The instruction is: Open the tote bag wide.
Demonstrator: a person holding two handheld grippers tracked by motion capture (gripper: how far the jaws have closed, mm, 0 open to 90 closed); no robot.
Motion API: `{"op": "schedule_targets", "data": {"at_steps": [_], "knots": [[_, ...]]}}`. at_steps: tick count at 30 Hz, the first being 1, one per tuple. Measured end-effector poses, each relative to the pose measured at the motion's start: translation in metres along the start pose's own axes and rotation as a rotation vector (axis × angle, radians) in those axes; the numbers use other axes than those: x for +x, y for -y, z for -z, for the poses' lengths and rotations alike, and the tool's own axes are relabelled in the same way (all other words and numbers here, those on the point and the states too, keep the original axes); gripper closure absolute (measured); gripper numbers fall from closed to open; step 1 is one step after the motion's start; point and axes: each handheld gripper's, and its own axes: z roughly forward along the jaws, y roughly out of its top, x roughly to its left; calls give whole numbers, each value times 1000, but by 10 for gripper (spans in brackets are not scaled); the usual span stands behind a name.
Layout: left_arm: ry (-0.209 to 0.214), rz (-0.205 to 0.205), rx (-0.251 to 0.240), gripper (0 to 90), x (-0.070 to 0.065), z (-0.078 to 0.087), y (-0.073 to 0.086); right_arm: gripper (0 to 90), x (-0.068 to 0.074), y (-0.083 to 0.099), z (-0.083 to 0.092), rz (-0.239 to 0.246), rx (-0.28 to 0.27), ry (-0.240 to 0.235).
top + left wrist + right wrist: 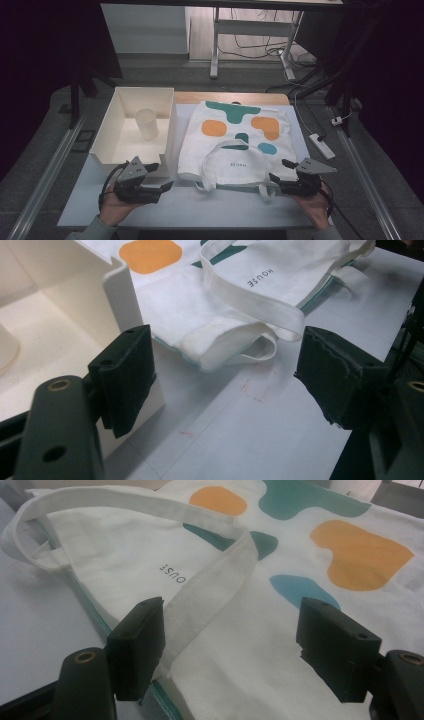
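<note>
White cloth tote bag [235, 145] flat, print "HOUSE" half cut by its strap; left gripper [167, 186] and right gripper [278, 171] both agape, empty.

White tote bag [235, 145] lies flat on table [200, 207], opening toward the near edge. Orange, teal and blue blobs printed on it, small dark lettering near the mouth. Upper handle [220, 160] folded back over the cloth; corner crumpled.

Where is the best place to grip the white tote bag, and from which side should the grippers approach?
Probably at the near, open edge of the tote bag, from the person's side. It lies flat with its mouth and handle loop toward both open grippers: the right gripper is already over that edge, and the left gripper faces the near left corner.
</note>
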Motion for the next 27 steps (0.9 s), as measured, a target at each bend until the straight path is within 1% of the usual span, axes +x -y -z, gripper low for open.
{"op": "schedule_targets", "data": {"at_steps": [4, 8, 11, 14, 18, 20, 27], "knots": [[8, -7, 6, 242, -1, -5, -1, 283, 1, 0, 0, 1, 0, -2], [29, -20, 14, 248, -6, -11, -3, 285, 3, 1, -1, 5, 3, -5], [54, -48, 31, 252, -13, -17, -5, 286, 3, 0, -1, 9, 1, -4], [67, -60, 39, 255, -16, -23, -8, 287, 4, 0, -1, 8, 2, -9], [71, -77, 59, 256, -21, -33, -11, 288, 6, -1, -3, 13, -1, -13], [79, -94, 73, 260, -23, -39, -13, 289, 7, -1, -3, 18, -1, -15], [104, -131, 107, 269, -33, -61, -21, 290, 10, -3, -4, 29, -3, -21]]}}
